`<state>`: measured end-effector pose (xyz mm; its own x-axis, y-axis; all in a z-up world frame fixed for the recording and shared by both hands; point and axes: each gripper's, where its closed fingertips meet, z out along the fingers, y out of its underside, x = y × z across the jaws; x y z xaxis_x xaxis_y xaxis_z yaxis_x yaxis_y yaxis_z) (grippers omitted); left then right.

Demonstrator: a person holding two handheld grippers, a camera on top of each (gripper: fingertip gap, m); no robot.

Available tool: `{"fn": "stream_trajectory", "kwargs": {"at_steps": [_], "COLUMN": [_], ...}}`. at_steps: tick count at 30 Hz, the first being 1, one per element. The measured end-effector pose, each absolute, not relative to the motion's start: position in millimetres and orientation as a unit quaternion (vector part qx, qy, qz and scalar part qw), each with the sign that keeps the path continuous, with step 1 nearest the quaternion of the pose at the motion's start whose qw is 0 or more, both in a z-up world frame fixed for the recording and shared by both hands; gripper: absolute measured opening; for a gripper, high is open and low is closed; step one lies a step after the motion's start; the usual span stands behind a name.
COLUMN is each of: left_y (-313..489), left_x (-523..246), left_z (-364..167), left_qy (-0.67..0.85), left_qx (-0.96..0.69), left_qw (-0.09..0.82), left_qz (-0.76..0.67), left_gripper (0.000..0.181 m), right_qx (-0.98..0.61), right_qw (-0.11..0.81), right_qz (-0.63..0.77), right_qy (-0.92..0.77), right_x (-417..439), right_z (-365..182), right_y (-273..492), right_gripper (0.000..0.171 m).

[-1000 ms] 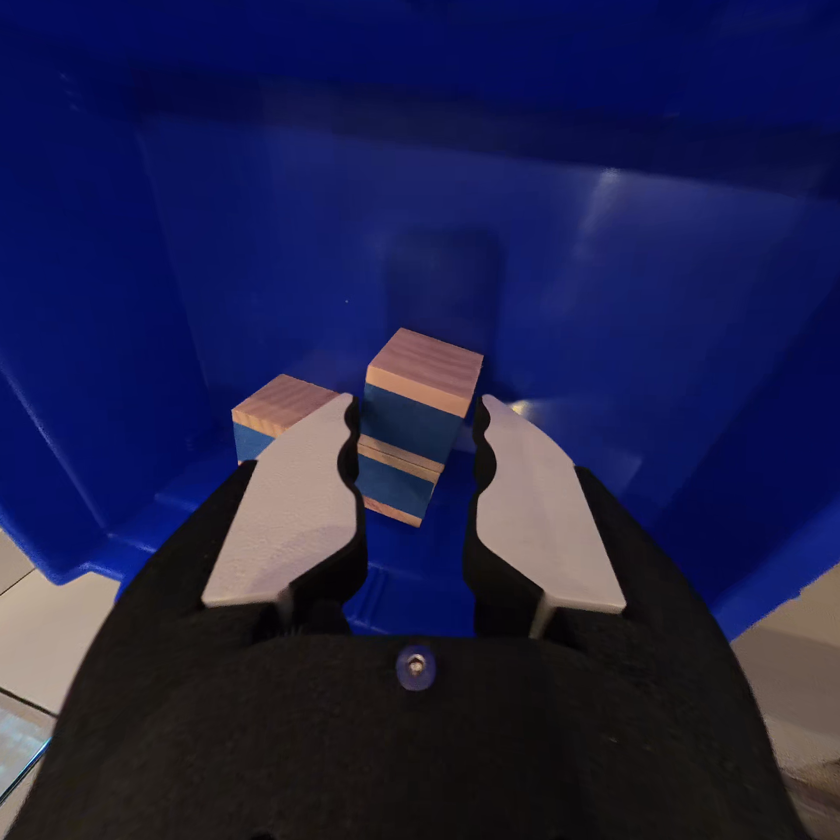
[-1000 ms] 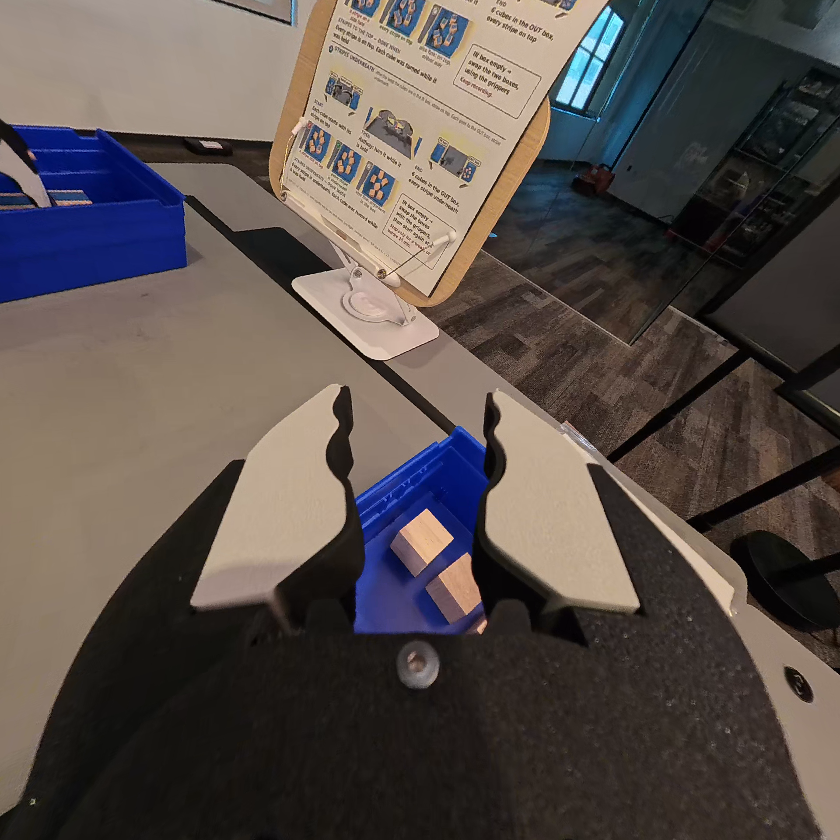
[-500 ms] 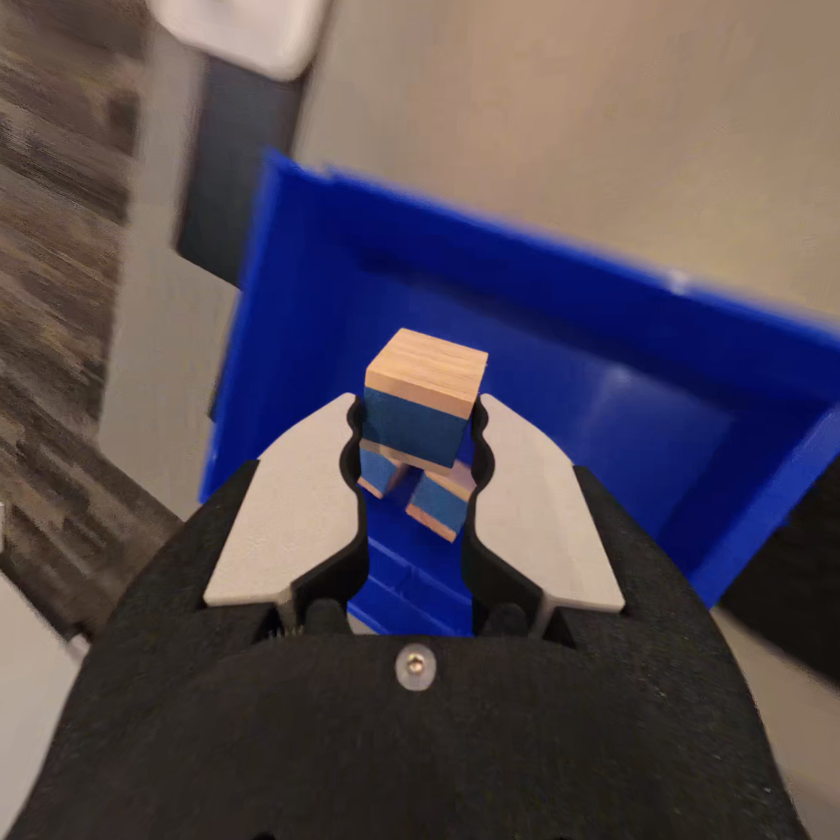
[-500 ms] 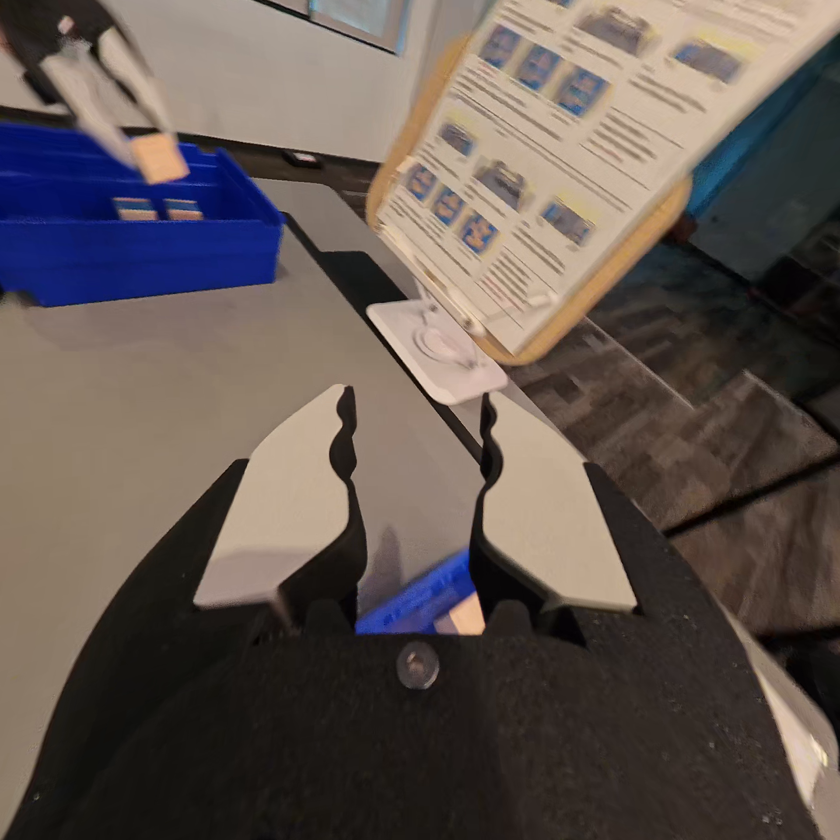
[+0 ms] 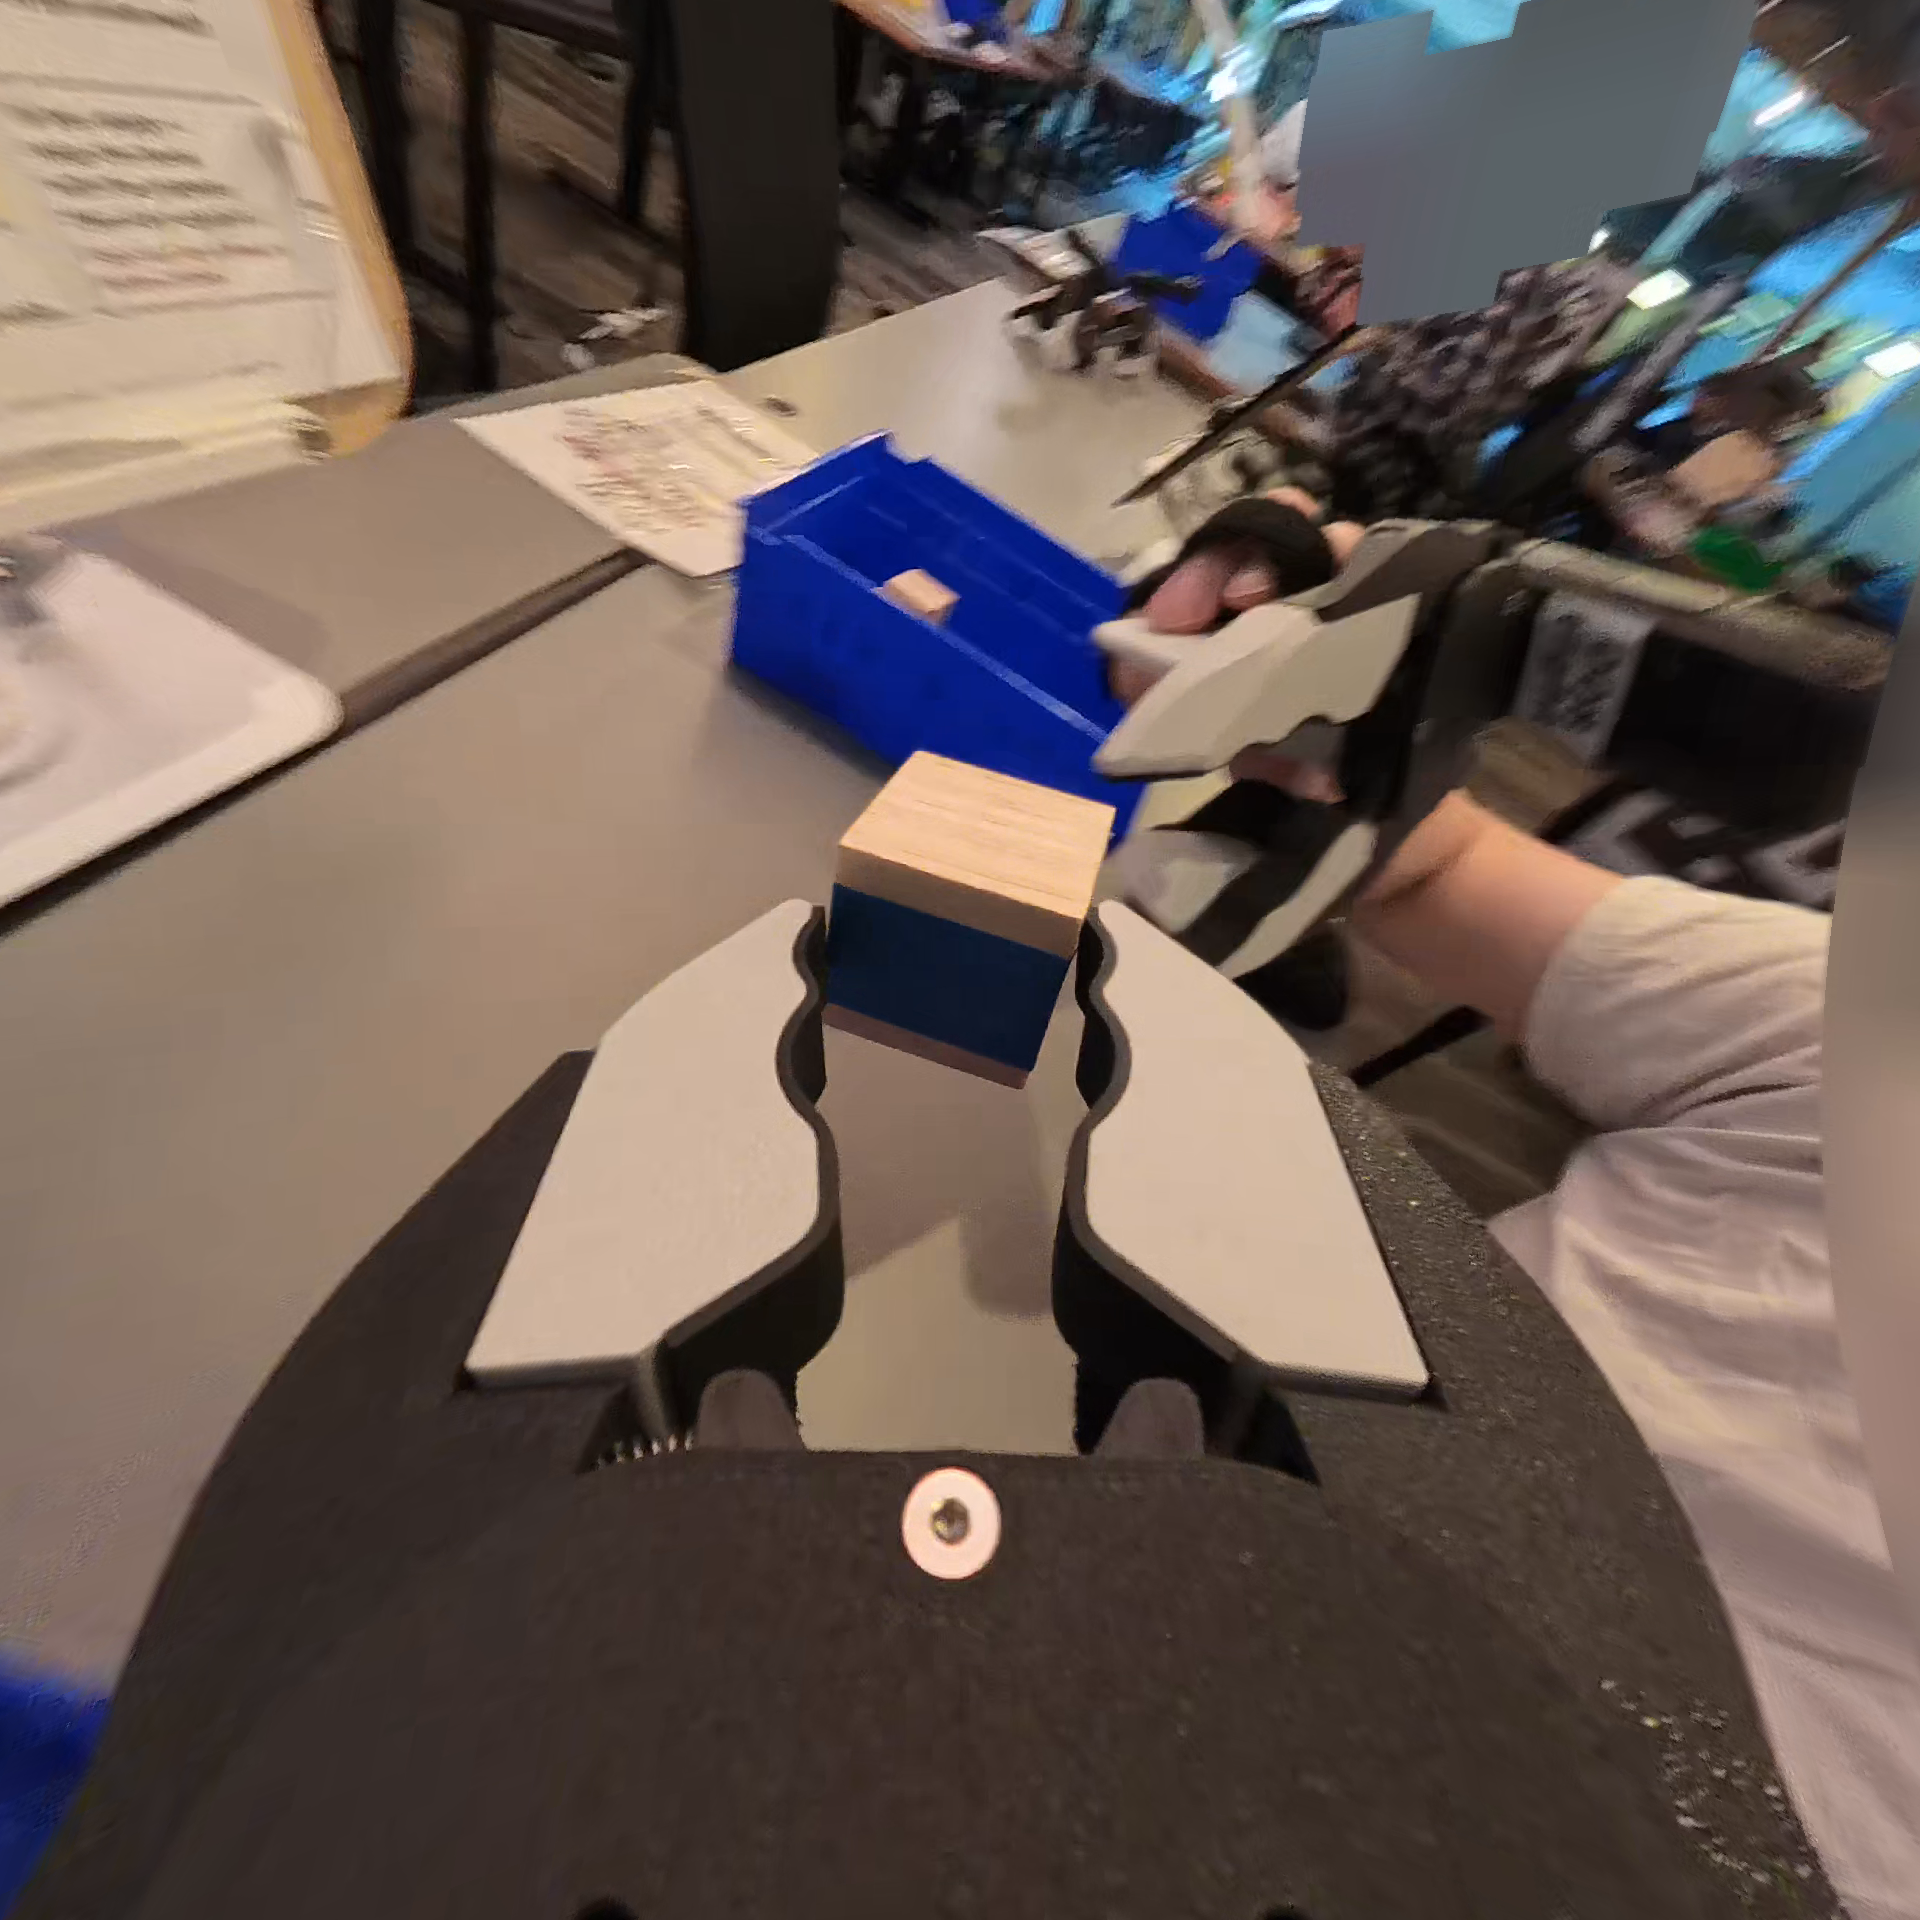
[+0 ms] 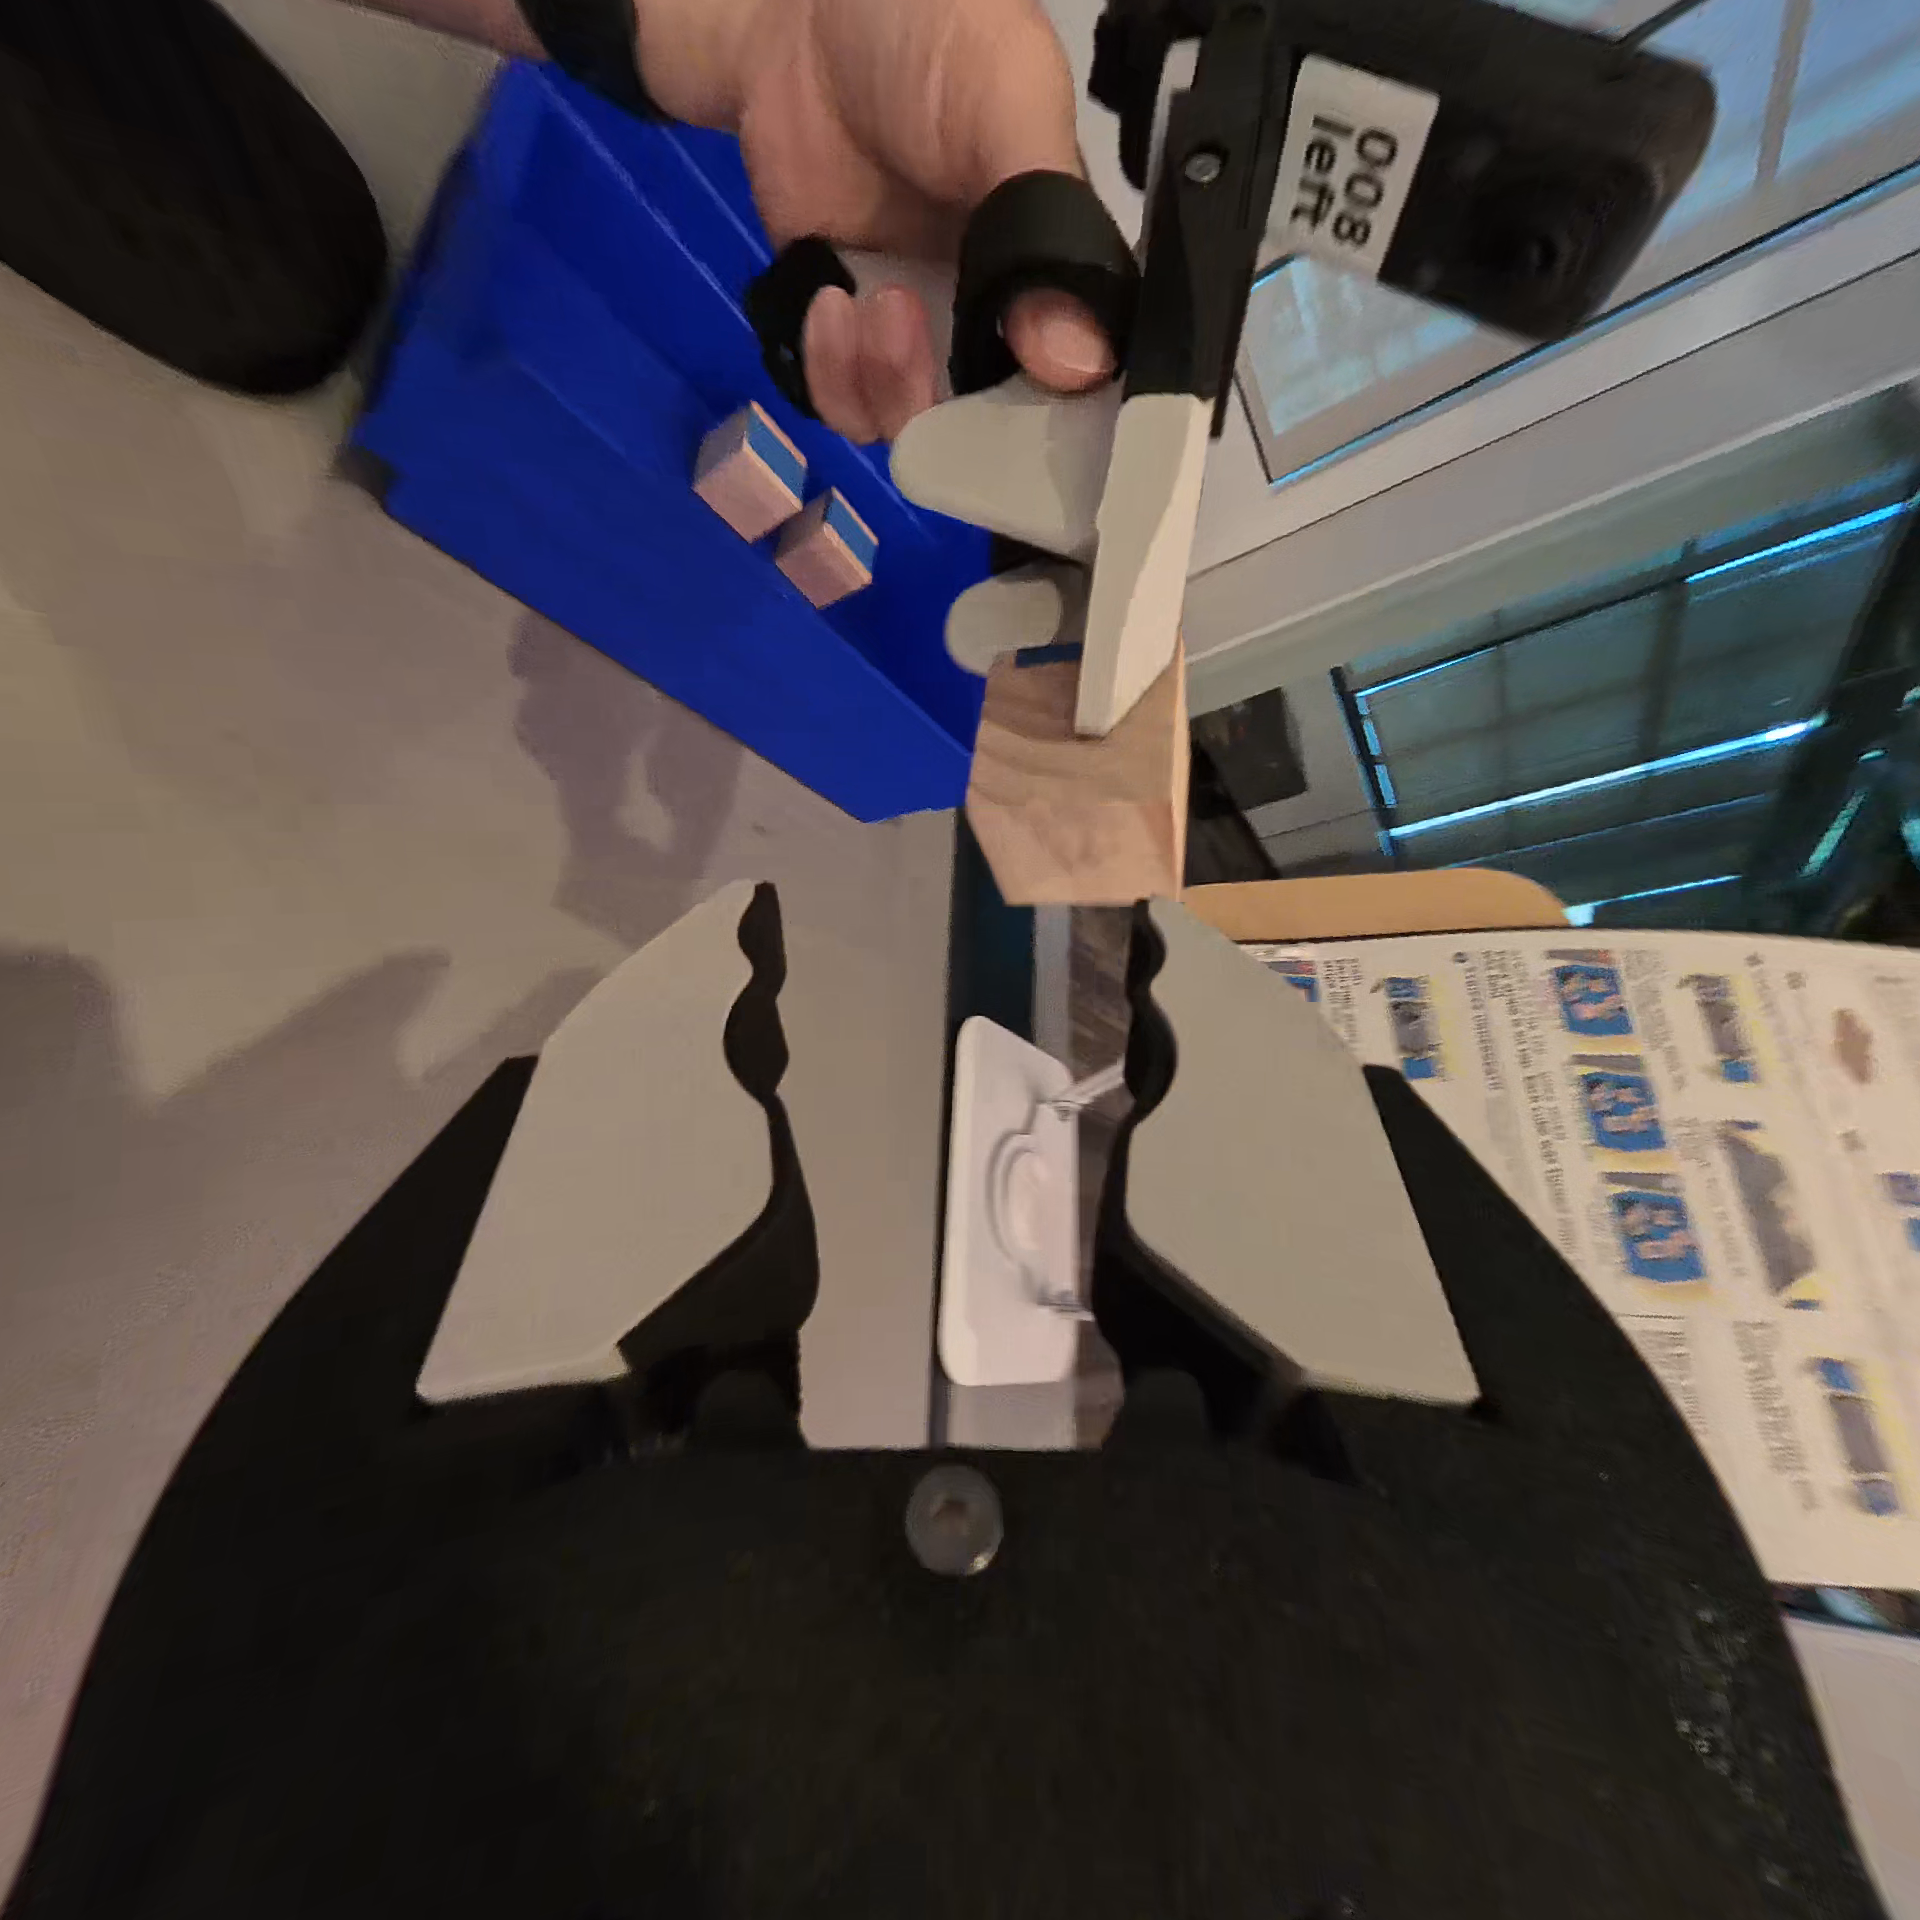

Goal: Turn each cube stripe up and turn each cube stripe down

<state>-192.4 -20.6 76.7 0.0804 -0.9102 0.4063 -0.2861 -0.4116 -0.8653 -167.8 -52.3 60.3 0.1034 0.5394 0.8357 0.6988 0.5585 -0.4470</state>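
Between the fingertips of the left hand-held gripper (image 5: 951, 940) sits a wooden cube (image 5: 971, 883) with a blue stripe around its middle, pinched by its two side faces and held clear above the grey counter (image 5: 436, 831). Just ahead and to that gripper's right, the right hand-held gripper (image 5: 1117, 696) hangs empty with its jaws spread wide; from its own camera the cube (image 6: 1081, 800) lies just beyond its right fingertip and not yet between the fingers.

This looks like a handover made to re-grip the cube so that it can be turned. To do it well, the right hand-held gripper (image 6: 951, 920) should shift towards its own right until the cube is centred in its opening, then close on the two bare wooden faces the left one leaves free. The left should let go only once that grip is firm, since the cube is in mid-air.

Behind the left gripper stands a blue bin (image 6: 582, 416) with two striped cubes (image 6: 790, 509) lying in it. Ahead of the left gripper a second blue bin (image 5: 883, 623) holds at least one plain-looking cube (image 5: 920, 597). An instruction board (image 6: 1621, 1164) on a white stand (image 6: 1008, 1216) lies beyond the right gripper, near but not blocking. The main obstacle is the left gripper's own fingers (image 6: 1138, 551) crowding the cube
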Motion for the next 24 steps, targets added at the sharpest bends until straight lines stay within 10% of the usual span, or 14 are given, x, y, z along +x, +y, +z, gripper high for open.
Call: {"fn": "stream_trajectory", "kwargs": {"at_steps": [18,24], "left_y": [-60.2,-42.9], "left_x": [-158.5,-180.8], "left_z": [68.5,93.1], "left_qy": [0.458,0.451], "left_qx": [-0.62,-0.618], "left_qw": [0.224,0.318], "left_qz": [-0.597,-0.56], "left_gripper": [0.045,0.044], "right_qx": [-0.405,-0.527], "right_qw": [0.601,0.593], "right_qz": [-0.108,-0.131], "right_qy": [-0.681,-0.594], "right_x": [-165.1,-72.0], "right_z": [65.0,106.5], "right_y": [-47.2,-41.3], "right_gripper": [0.045,0.045]}}
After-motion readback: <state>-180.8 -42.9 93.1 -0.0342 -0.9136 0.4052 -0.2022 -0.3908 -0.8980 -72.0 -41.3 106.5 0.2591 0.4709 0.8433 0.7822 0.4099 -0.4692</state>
